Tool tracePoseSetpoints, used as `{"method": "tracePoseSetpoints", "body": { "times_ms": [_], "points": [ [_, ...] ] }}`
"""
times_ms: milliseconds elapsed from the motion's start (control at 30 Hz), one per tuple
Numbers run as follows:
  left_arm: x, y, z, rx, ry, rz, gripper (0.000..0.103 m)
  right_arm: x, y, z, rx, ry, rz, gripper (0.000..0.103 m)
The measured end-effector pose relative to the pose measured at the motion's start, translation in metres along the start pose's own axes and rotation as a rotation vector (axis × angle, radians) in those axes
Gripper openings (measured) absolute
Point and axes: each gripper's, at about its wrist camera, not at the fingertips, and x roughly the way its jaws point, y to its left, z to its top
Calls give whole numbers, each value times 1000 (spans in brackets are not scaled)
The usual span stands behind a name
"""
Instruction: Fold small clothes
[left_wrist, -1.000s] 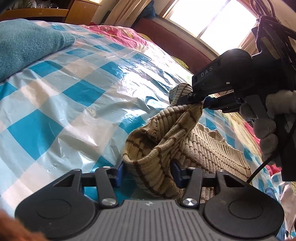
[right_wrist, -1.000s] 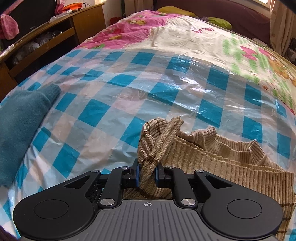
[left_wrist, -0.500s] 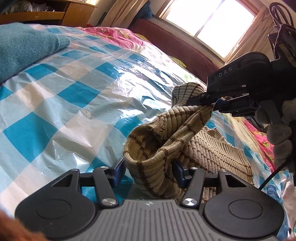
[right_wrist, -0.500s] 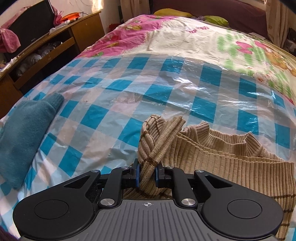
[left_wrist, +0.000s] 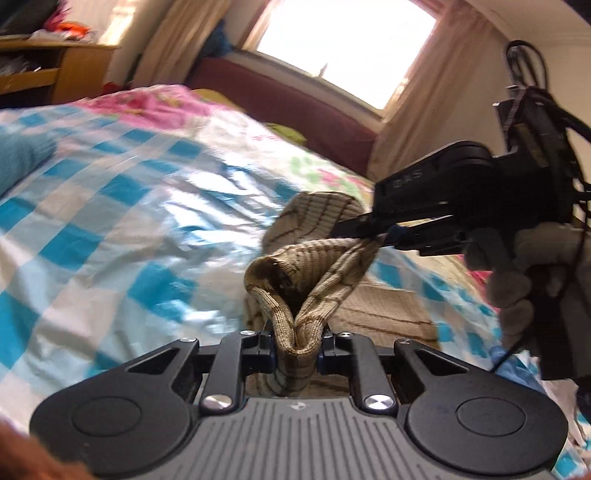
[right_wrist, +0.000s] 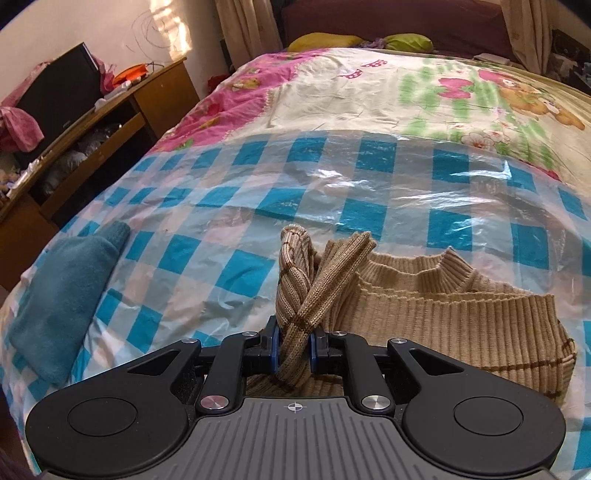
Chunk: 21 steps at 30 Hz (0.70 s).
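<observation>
A beige ribbed sweater (right_wrist: 443, 306) with thin brown stripes lies on the blue-checked plastic sheet (right_wrist: 332, 177) over the bed. My right gripper (right_wrist: 293, 347) is shut on a bunched fold of it, and a sleeve strip rises from the pads. In the left wrist view my left gripper (left_wrist: 295, 347) is closing, its pads pressing on a doubled fold of the sweater (left_wrist: 321, 266) that stretches up to the right gripper (left_wrist: 354, 225), held by a gloved hand (left_wrist: 517, 269). The fabric hangs lifted between the two grippers.
A teal folded cloth (right_wrist: 62, 302) lies at the left edge of the sheet. A wooden desk (right_wrist: 110, 107) with clutter stands left of the bed. A flowered quilt (right_wrist: 369, 96) and green pillows (right_wrist: 406, 42) lie beyond, under a bright window (left_wrist: 343, 48).
The left gripper's jaws went from wide apart around the sweater fold to pressed on it. Both grippers rose and shifted, lifting the fabric off the sheet. The right grip is unchanged.
</observation>
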Motion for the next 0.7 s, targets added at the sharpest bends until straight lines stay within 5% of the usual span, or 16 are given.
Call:
{"method": "tracePoseSetpoints", "body": {
  "times_ms": [400, 700],
  "points": [
    [40, -108, -17, 216, 105, -194, 22, -54, -129, -27, 203, -74, -26, 13],
    [80, -155, -50, 332, 200, -183, 22, -37, -194, -54, 302, -53, -48, 13]
  ]
}}
